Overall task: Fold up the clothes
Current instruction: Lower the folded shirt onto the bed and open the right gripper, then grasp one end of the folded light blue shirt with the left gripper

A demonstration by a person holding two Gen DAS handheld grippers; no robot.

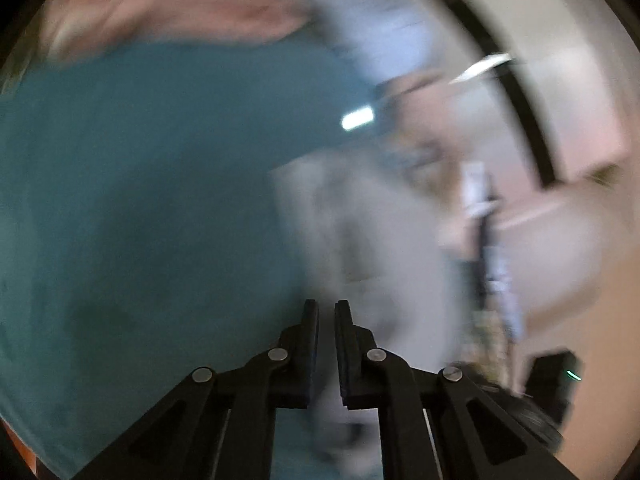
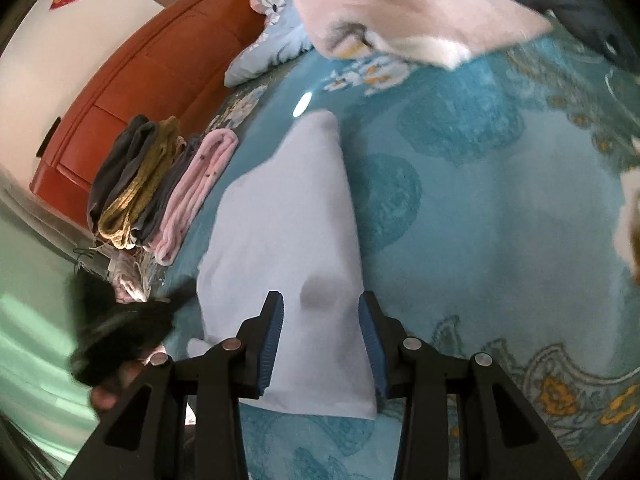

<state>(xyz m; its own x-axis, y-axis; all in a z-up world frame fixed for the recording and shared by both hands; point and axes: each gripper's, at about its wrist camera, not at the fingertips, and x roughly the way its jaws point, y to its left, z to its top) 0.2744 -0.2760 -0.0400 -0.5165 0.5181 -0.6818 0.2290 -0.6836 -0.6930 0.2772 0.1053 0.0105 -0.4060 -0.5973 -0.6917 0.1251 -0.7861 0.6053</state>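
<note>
A pale lilac-white garment (image 2: 288, 232) lies folded in a long strip on the teal patterned bedspread (image 2: 480, 208). My right gripper (image 2: 322, 306) is open above its near end, one finger on each side, not touching it. My left gripper (image 1: 327, 308) shows a narrow gap between its fingers with nothing gripped; the left wrist view is heavily blurred. A pale grey-white cloth (image 1: 360, 240) shows beyond its tips, over the teal bedspread (image 1: 140, 200).
A stack of folded clothes (image 2: 160, 184) in grey, mustard and pink stands at the bed's left edge by the orange headboard (image 2: 140, 80). A pink garment (image 2: 420, 16), a floral pillow (image 2: 276, 32) and dark clothes (image 2: 580, 4) lie at the far end.
</note>
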